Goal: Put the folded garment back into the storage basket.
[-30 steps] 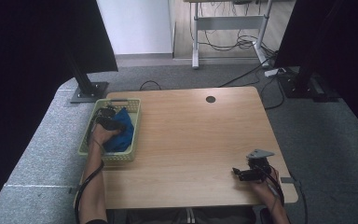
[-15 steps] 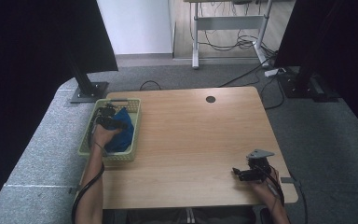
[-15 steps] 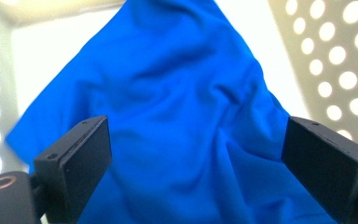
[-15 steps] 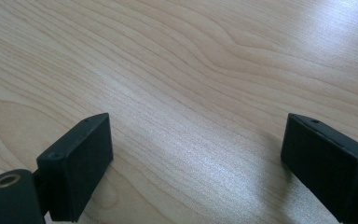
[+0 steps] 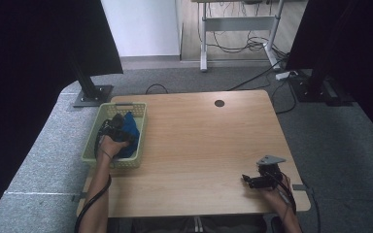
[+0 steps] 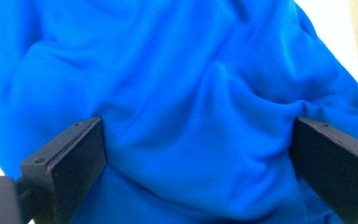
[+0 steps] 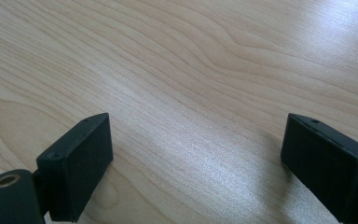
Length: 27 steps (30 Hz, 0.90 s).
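A crumpled blue cloth (image 5: 128,130) lies in a pale green basket (image 5: 90,151) at the table's left edge. My left gripper (image 5: 118,122) is down inside the basket. In the left gripper view its jaws stand wide apart and press into the blue cloth (image 6: 191,107), with a bulge of fabric between them. My right gripper (image 5: 248,180) rests low over the bare wood near the front right corner, pointing left. The right gripper view has its jaws spread wide, with only the tabletop (image 7: 191,93) between them.
The wooden table (image 5: 199,145) has a dark cable hole (image 5: 219,103) near its far edge. Black stands (image 5: 91,92) and cables sit on the grey floor beyond. A cable (image 5: 94,204) trails from the left forearm off the front edge.
None of note: the left hand stays in the basket on the cloth, and the right gripper has held still.
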Tool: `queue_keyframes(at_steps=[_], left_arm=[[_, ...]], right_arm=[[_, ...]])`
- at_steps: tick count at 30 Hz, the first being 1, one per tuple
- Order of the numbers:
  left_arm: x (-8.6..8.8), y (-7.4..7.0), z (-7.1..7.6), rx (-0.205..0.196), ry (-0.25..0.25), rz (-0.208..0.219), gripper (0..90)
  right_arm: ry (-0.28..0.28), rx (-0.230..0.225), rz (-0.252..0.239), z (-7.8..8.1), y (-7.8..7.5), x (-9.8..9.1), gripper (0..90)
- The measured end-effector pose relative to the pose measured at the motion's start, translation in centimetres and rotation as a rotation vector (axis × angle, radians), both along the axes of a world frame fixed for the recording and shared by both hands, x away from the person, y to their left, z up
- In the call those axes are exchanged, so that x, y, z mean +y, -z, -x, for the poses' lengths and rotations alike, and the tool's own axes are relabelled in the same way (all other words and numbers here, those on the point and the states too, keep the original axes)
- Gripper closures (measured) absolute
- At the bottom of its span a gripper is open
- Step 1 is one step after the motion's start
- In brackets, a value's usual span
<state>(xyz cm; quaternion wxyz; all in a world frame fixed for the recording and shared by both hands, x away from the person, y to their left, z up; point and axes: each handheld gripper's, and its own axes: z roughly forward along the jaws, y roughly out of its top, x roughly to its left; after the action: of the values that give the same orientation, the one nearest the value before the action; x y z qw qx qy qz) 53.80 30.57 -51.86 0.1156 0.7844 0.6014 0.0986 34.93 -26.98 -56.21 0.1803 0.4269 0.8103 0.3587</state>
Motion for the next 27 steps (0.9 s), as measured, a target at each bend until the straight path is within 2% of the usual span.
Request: queue_keyframes(at_steps=[2,5,8,10,13,16,19,20,24,26,27], left_arm=[[0.3,0.0,-0.3,0.021,0.071,-0.012,2.5],[0.8,0.0,-0.6,0.034,0.205,-0.027,2.6],[1.2,-0.1,-0.6,0.049,0.319,-0.04,4.2],[1.5,-0.2,-0.5,0.056,0.385,-0.049,5.4],[1.7,-0.3,-0.3,0.06,0.437,-0.053,7.0],[1.8,-0.3,-0.2,0.052,0.436,-0.054,7.1],[1.7,-0.6,0.0,0.028,0.388,-0.052,8.0],[1.7,-0.6,0.0,0.028,0.388,-0.052,8.0],[1.8,-1.2,0.4,-0.04,0.31,-0.002,8.0],[1.7,-1.5,0.6,-0.07,0.284,0.003,7.9],[1.7,-1.7,0.8,-0.086,0.276,0.019,7.9]], right_arm=[[0.0,0.0,0.0,0.0,0.0,0.0,8.7],[0.0,0.0,0.0,0.0,0.0,0.0,8.7],[0.0,0.0,0.0,0.0,0.0,0.0,8.6],[0.0,0.0,0.0,0.0,0.0,0.0,8.7],[0.0,0.0,0.0,0.0,0.0,0.0,8.7],[0.0,0.0,0.0,0.0,0.0,0.0,8.7],[0.001,0.0,-0.001,0.0,0.0,0.0,8.7],[0.001,0.0,-0.001,0.0,0.0,0.0,8.7],[0.0,0.0,0.0,0.0,0.0,0.0,8.7],[0.001,0.0,0.0,0.0,0.0,0.0,8.7],[0.001,0.0,-0.001,0.0,0.0,0.0,8.7]])
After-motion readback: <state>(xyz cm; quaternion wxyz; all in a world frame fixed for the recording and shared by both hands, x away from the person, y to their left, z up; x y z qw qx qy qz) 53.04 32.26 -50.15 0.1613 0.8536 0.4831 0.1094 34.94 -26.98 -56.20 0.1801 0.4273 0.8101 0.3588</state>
